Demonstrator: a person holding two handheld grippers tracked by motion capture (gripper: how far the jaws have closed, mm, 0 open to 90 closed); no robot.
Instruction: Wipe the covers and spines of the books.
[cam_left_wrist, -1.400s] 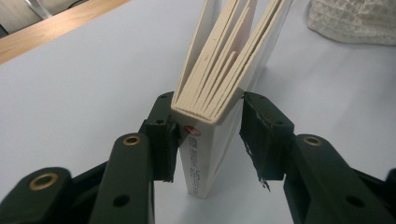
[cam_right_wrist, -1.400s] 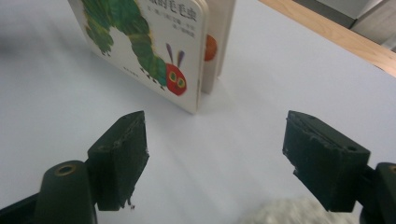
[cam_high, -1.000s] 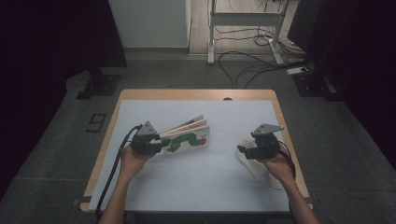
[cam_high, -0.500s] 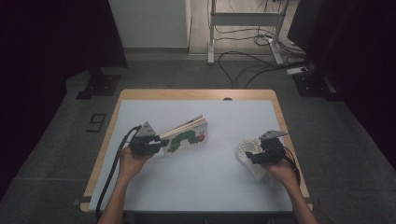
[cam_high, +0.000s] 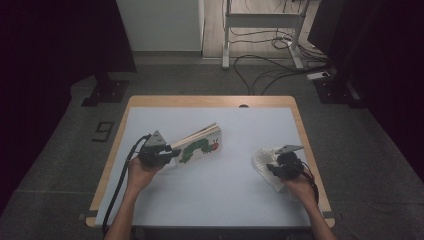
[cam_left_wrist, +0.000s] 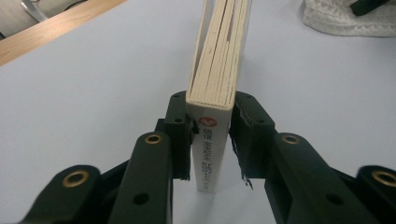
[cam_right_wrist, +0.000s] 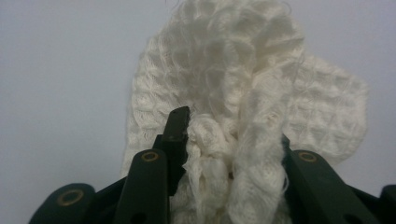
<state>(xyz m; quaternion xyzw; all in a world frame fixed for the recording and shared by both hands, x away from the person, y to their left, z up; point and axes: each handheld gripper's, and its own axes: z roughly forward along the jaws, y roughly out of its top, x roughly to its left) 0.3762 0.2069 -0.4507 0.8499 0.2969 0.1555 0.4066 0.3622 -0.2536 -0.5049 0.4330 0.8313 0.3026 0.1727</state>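
Observation:
A thick board book (cam_high: 198, 145) with a green caterpillar on its cover is tilted up off the table at the left. My left gripper (cam_high: 167, 155) is shut on its spine end; in the left gripper view the jaws press both sides of the book (cam_left_wrist: 215, 93). At the right lies a white waffle-weave cloth (cam_high: 263, 161). My right gripper (cam_high: 276, 169) has just been closing and is shut on a bunched fold of the cloth (cam_right_wrist: 224, 154), which fills the gap between its jaws.
The table (cam_high: 215, 200) has a pale grey-blue top with a wooden edge (cam_high: 210, 101). Beyond it, on the floor, are cables and a metal stand (cam_high: 260, 35). A dark cabinet stands at the far left.
My right gripper has come down onto the white cloth and closed on it. The left gripper and the book have stayed where they were.

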